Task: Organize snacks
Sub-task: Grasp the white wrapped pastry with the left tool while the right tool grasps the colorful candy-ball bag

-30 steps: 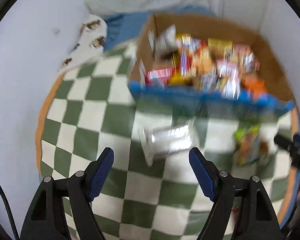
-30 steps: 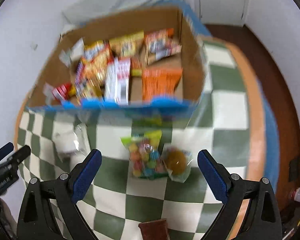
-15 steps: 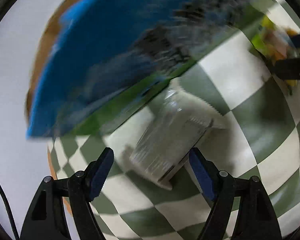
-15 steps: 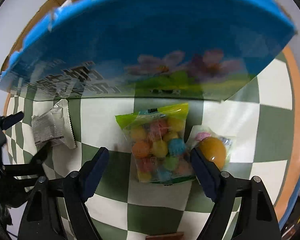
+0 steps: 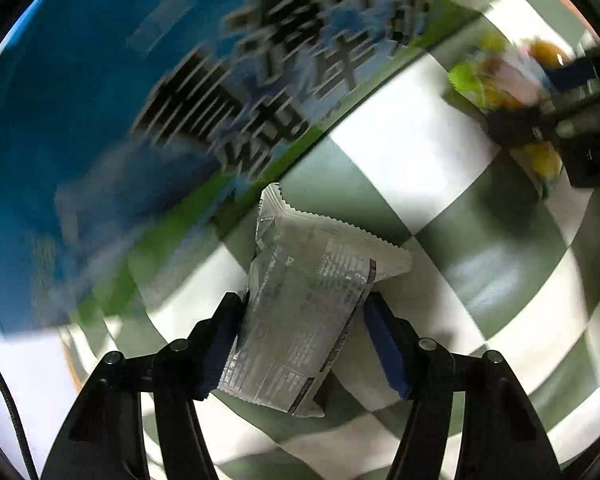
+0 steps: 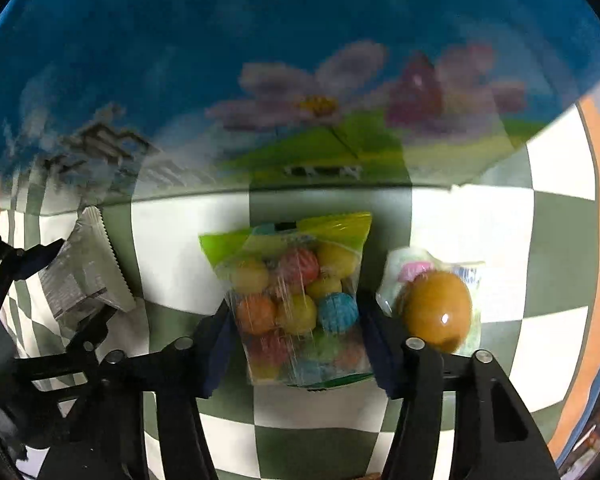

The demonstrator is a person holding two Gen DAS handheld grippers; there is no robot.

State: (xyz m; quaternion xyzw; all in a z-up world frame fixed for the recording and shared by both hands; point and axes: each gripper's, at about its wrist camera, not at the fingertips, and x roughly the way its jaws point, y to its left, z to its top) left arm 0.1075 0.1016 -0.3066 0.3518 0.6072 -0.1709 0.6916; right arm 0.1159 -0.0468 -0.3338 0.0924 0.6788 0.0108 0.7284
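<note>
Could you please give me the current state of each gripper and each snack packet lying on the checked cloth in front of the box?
Left gripper: closing around the silver packet.
Right gripper: closing around the candy bag.
Silver packet: sealed, flat on the cloth, between the fingers.
Candy bag: sealed, flat, between the fingers.
Round orange snack: wrapped, beside the candy bag, ungripped.
Blue box: upright behind the snacks.

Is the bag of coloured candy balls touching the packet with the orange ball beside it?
Cannot tell. In the right wrist view the candy bag and orange-ball packet lie side by side, but the right gripper finger hides where their edges would meet.
</note>
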